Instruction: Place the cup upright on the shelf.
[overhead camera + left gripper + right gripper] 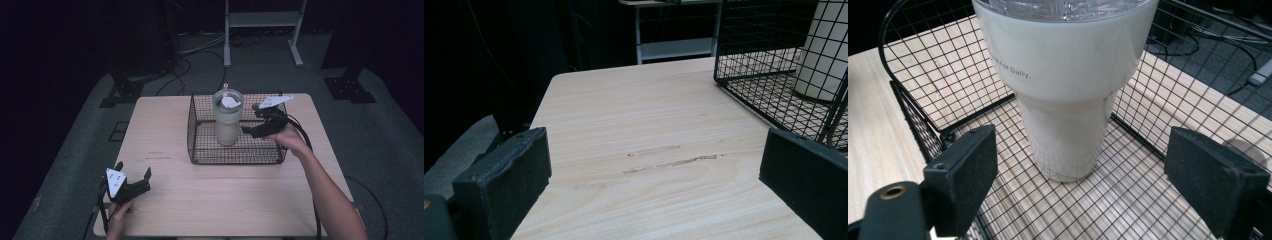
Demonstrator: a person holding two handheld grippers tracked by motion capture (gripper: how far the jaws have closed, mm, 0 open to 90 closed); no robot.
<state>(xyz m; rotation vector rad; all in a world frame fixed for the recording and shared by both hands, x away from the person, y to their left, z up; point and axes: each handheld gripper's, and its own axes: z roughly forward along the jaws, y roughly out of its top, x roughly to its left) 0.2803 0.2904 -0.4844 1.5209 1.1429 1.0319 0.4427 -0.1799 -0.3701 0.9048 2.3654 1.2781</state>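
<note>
Wooden table (220, 195) carries wire basket (200, 150) (scuffed top).

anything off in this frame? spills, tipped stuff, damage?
Nothing stands out. The tumbler stands upright in the wire basket, lid on, no spill. Only faint scuff marks on the table.

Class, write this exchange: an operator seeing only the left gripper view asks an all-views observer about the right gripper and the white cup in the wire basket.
Operator: Where is the right gripper?
Observer: The right gripper reaches into the black wire basket, beside the white tapered tumbler.
Operator: Is it gripping the tumbler?
Observer: No; its jaws stand open, clear of the tumbler.
Operator: Has the tumbler a lid?
Observer: Yes, a clear lid.
</note>
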